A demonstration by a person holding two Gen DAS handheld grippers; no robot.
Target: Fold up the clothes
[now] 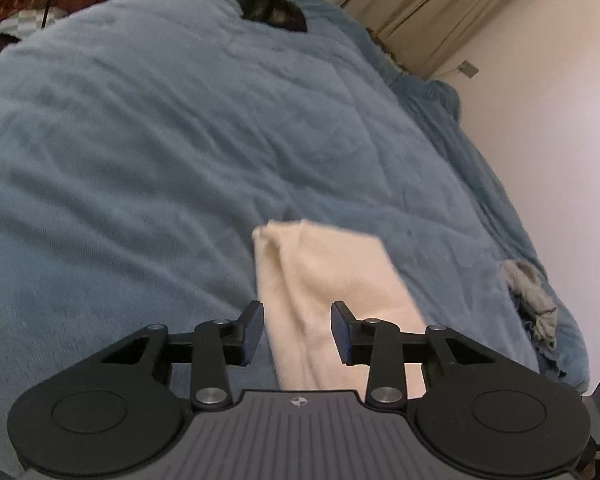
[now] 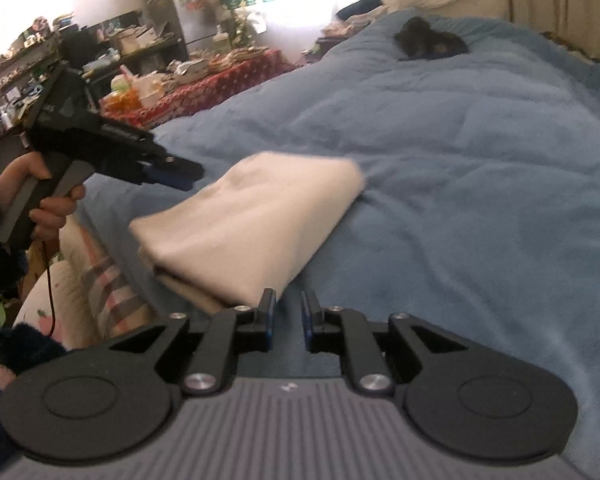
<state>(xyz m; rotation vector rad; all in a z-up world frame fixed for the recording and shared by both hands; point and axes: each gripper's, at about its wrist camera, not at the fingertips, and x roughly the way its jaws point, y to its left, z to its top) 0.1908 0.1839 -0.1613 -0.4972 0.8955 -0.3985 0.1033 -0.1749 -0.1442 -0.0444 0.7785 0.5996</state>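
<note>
Left-wrist view showed the left gripper (image 1: 297, 332) with jaws spread above the folded cream cloth (image 1: 324, 296) on the blue bed (image 1: 140, 140), not pinching it, while the right gripper (image 2: 288, 320) hung beside the cloth's near corner, jaws slightly parted and empty; no writing was legible.

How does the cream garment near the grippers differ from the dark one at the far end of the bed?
The cream garment is folded into a flat, layered rectangle; the dark garment is a crumpled heap. The cream one lies close, just ahead of the left hand-held gripper and beside the right hand-held gripper; the dark one lies far off, near the curtain. The cream one is pale, the other nearly black. Both rest on the blue blanket.
</note>
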